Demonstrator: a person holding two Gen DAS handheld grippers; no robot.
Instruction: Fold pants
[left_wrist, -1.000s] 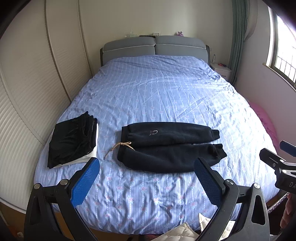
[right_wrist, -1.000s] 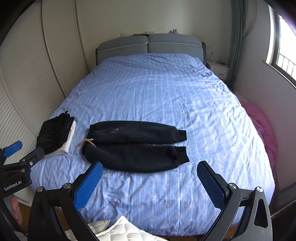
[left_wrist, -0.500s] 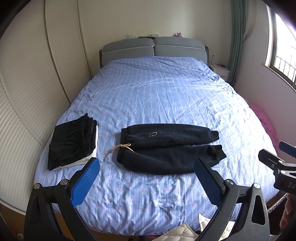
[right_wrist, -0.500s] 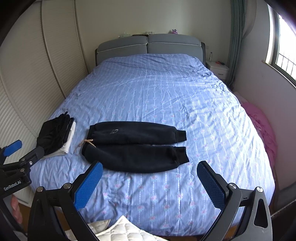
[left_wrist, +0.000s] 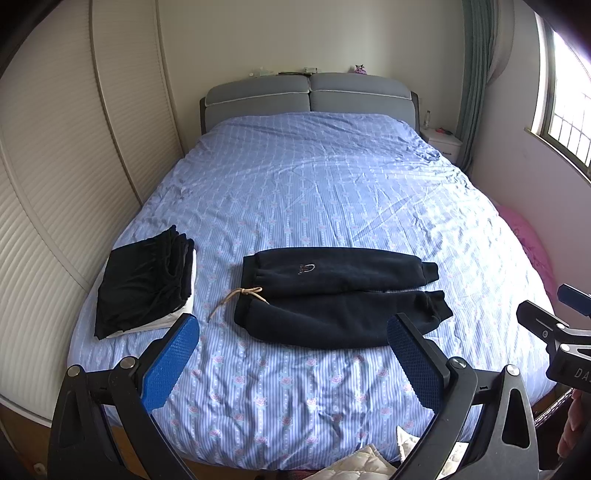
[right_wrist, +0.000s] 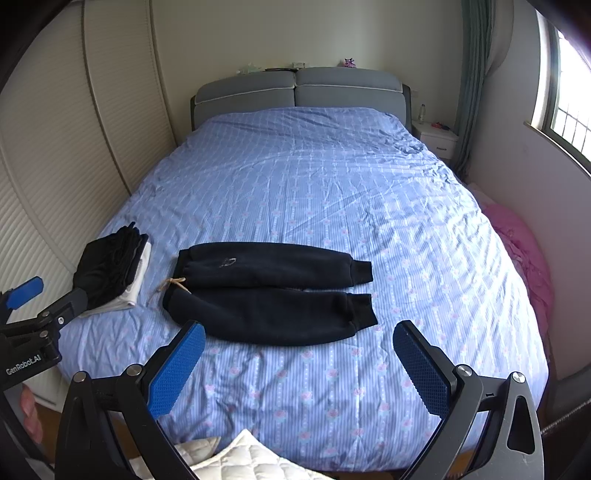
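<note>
My left tool (left_wrist: 293, 363) hangs over the foot of the bed (left_wrist: 332, 192), its blue pads (left_wrist: 168, 363) spread wide with nothing between them. My right tool (right_wrist: 299, 367) is just as wide open and empty. Each view catches the other tool at its edge: the left view shows the right one at the far right, the right view shows the left one at the far left, with a printed label only readable there.

Below both, a white quilted cloth (right_wrist: 247, 459) pokes up at the bed's near edge.

The pants (left_wrist: 338, 295) lie flat on the blue sheet near the foot, waist to the left, legs running right side by side, a tan drawstring (left_wrist: 236, 297) trailing from the waistband. Left of them, apart, sits a stack of folded dark clothes (left_wrist: 144, 284) on something white.

Pink fabric (right_wrist: 524, 251) beside the bed shows more fully in the right view. Farthest off stand the grey headboard (left_wrist: 308, 96) and a white nightstand (right_wrist: 436, 138).
</note>
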